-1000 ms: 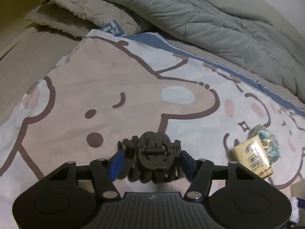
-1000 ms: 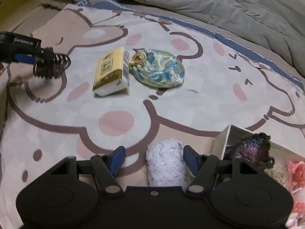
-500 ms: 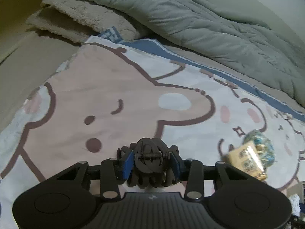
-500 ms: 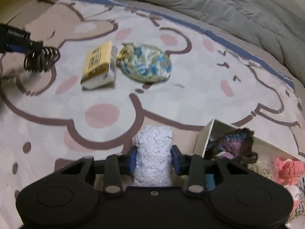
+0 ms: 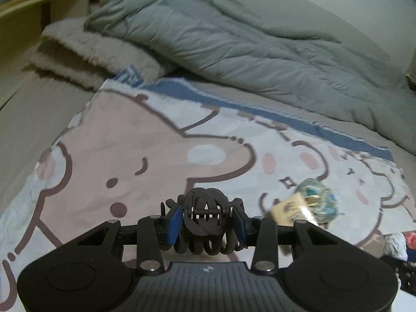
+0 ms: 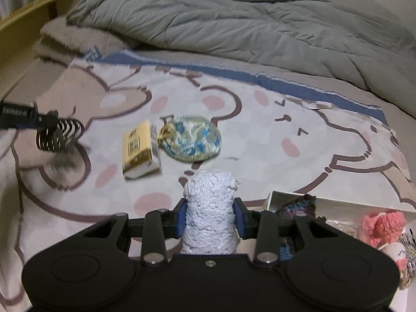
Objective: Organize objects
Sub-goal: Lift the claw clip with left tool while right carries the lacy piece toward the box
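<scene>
My left gripper (image 5: pixel 206 223) is shut on a black claw hair clip (image 5: pixel 205 221) and holds it above the cartoon-print blanket (image 5: pixel 145 156). In the right wrist view the same clip (image 6: pixel 58 135) hangs at the far left above its shadow. My right gripper (image 6: pixel 210 221) is shut on a white crocheted piece (image 6: pixel 209 215), lifted off the blanket. A yellow pack (image 6: pixel 139 149) and a blue-patterned pouch (image 6: pixel 192 139) lie side by side mid-blanket. A white box (image 6: pixel 286 199) with crocheted items sits at the lower right.
A grey duvet (image 6: pixel 247 20) is bunched along the back of the bed. A beige fluffy pillow (image 5: pixel 85 52) lies at the back left by a wooden bed edge (image 6: pixel 28 7). A pink crocheted toy (image 6: pixel 384 225) sits in the box.
Both grippers closed on their objects and lifted them off the blanket: the left on the hair clip, the right on the white crocheted piece. Both views now sit higher.
</scene>
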